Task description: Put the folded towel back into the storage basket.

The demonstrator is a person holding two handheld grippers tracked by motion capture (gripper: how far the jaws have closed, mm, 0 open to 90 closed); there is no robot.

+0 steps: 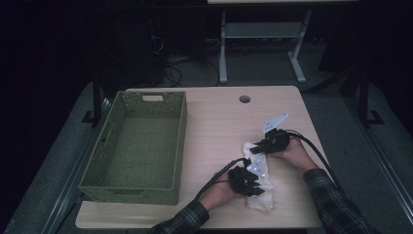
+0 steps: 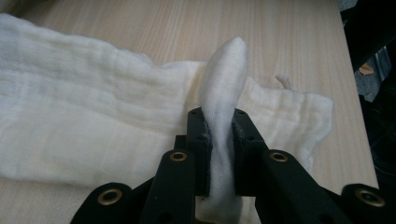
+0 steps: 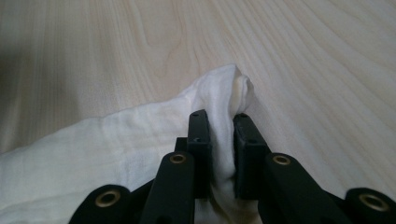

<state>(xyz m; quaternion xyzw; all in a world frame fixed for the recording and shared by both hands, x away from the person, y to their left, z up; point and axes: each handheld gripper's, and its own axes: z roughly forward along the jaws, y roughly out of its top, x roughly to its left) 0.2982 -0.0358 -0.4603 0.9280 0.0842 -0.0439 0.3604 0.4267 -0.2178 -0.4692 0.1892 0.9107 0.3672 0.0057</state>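
Observation:
A cream-white cloth (image 1: 263, 199) lies crumpled on the right half of the wooden table (image 1: 219, 122), between my two hands. My left gripper (image 1: 254, 187) is at the cloth's near end. In the left gripper view its jaws (image 2: 220, 122) are shut on a raised fold of the cloth (image 2: 93, 116), which sticks up past the tips. My right gripper (image 1: 258, 148) sits at the cloth's far end. In the right gripper view its jaws (image 3: 219, 122) pinch a bunched corner of the cloth (image 3: 116, 149) just above the tabletop.
A green woven basket (image 1: 181, 146) stands on the left half of the table, with nothing seen inside it. A round cable hole (image 1: 244, 99) is near the far edge. Bare wood lies between basket and cloth. The table's right edge is close to my right hand.

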